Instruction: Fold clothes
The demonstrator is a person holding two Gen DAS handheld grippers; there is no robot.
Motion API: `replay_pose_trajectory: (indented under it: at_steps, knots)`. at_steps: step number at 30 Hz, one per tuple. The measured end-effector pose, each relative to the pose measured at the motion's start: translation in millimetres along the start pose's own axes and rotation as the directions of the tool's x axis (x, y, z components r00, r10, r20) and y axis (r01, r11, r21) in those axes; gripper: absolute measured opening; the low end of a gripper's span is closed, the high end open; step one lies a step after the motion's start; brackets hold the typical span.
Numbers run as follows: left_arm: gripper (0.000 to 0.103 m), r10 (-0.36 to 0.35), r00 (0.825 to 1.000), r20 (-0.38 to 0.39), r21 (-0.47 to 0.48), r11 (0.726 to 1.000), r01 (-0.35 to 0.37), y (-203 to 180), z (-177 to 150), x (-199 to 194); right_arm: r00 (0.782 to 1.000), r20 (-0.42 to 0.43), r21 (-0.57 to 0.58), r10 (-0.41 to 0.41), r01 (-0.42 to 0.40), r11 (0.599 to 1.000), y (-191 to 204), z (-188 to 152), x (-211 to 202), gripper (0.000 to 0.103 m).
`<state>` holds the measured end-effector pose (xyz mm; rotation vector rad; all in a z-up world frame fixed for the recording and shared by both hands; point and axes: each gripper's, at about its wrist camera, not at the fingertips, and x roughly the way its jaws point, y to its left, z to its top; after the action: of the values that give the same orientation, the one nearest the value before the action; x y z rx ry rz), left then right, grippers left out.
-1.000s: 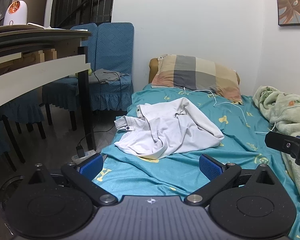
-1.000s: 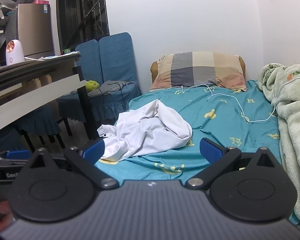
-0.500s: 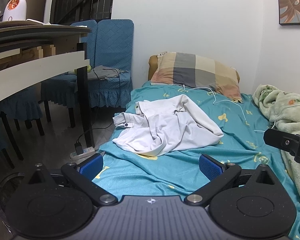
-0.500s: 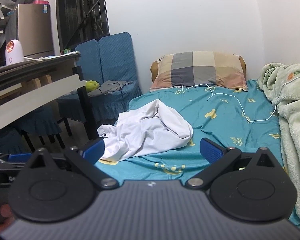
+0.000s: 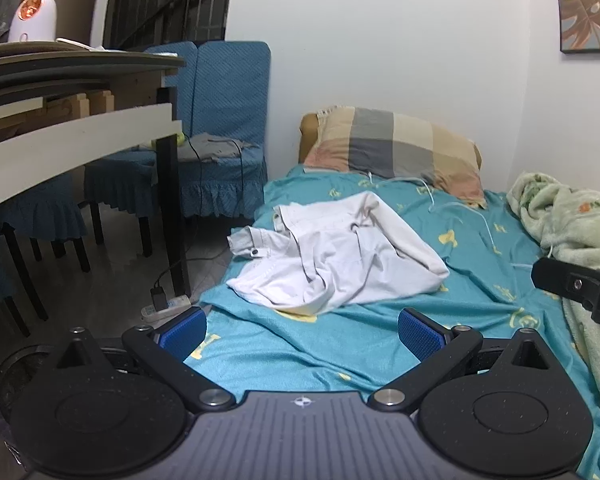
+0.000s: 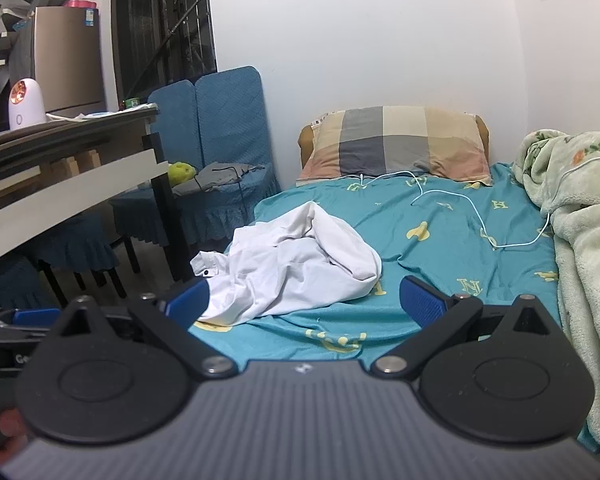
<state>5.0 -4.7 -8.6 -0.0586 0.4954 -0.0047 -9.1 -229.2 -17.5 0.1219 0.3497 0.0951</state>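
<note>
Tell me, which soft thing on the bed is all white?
The crumpled white garment lying mid-bed. The pillow is checked, and the blanket is pale green.

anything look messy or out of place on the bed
The white shirt lies crumpled in a heap near the bed's left edge, one cuff hanging over the side, not spread flat for folding. A white cable trails loose across the sheet from the pillow. Both tools, left and right, are open and empty.
</note>
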Motion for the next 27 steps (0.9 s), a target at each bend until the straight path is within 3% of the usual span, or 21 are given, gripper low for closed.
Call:
replay_pose_trajectory:
  at_steps: [20, 27]
  knots:
    - [0.102, -0.006, 1.000, -0.023, 0.058, 0.998, 0.007, -9, -1, 13, 1.000, 0.015, 0.060, -0.017, 0.016, 0.998, -17, 8, -2, 0.103]
    - [0.101, -0.014, 0.999, -0.049, 0.186, 0.982, 0.023, -38, -1, 45, 0.999, 0.001, 0.074, -0.048, 0.048, 0.996, -23, 6, 1, 0.103]
